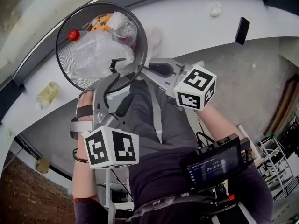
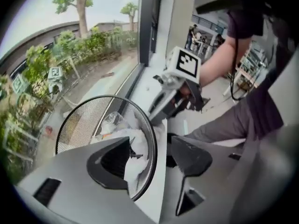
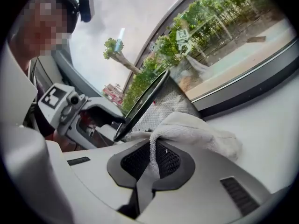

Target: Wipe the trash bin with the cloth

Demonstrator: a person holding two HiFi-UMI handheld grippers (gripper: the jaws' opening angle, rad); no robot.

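Note:
A black mesh trash bin (image 1: 70,66) stands on the white ledge (image 1: 191,27) at the upper left, holding a clear plastic bag, a red-capped bottle and a cup. My left gripper (image 1: 119,85) is at the bin's near rim. In the left gripper view the jaws (image 2: 149,143) stand wide open, with the bin's rim (image 2: 153,148) running between them and no pad pressing on it. My right gripper (image 1: 150,68) is just right of the bin, shut on a white cloth (image 1: 153,41). The cloth (image 3: 201,134) bunches out of the right gripper (image 3: 152,146) onto the ledge beside the bin's rim (image 3: 142,104).
A small bottle (image 1: 47,94) lies on the ledge left of the bin. A black flat device (image 1: 242,30) and a crumpled white scrap (image 1: 215,9) sit farther right. A window runs behind the ledge. A screen (image 1: 215,162) hangs at the person's waist.

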